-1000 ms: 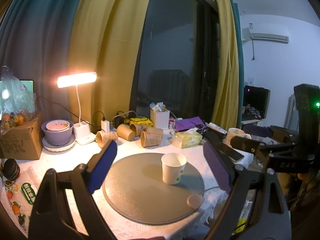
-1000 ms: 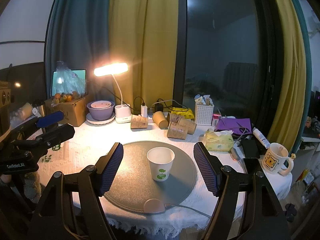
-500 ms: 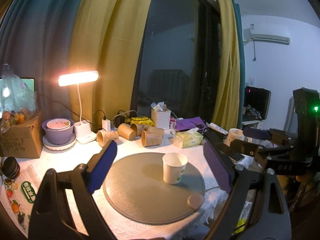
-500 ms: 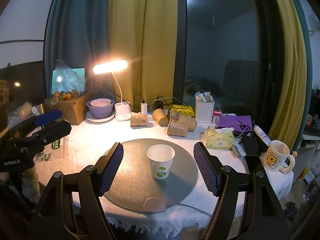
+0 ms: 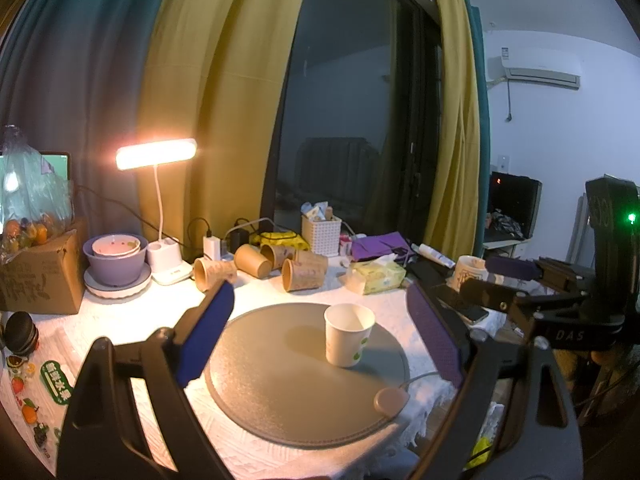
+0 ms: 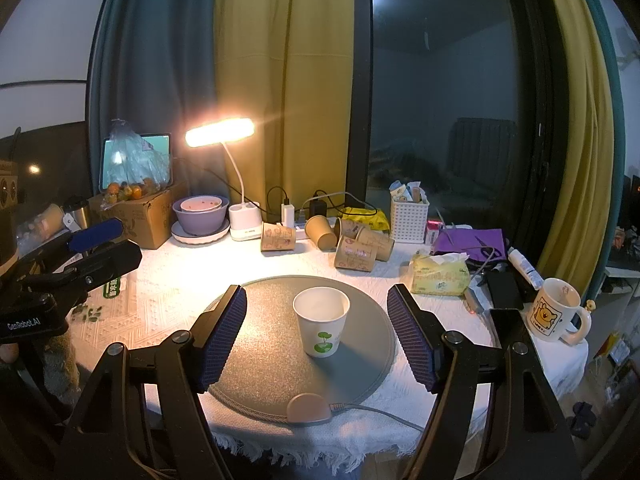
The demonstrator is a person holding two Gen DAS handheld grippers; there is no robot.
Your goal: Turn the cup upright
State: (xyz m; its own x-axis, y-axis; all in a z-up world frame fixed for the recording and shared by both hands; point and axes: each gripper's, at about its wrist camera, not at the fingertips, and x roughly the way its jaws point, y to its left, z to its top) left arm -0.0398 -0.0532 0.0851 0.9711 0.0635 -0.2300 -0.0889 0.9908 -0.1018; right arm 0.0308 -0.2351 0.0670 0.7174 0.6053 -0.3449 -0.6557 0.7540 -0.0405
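A white paper cup [image 5: 349, 334] with a green leaf print stands upright, mouth up, on the round grey mat [image 5: 280, 376]. It also shows in the right wrist view [image 6: 322, 326] on the mat [image 6: 264, 368]. My left gripper [image 5: 320, 340] is open and empty, held back above the table's near edge. My right gripper [image 6: 318, 340] is open and empty, its fingers wide on either side of the cup but nearer to me than it. Each gripper shows at the edge of the other's view.
Several brown paper cups [image 6: 352, 242] lie on their sides at the back. A lit desk lamp [image 6: 220, 132], purple bowl [image 6: 200, 214], cardboard box [image 6: 136, 216], white basket [image 6: 409, 216], tissue pack [image 6: 440, 276] and bear mug [image 6: 554, 314] ring the mat.
Both grippers have drifted back slightly from the table. The cup has not moved.
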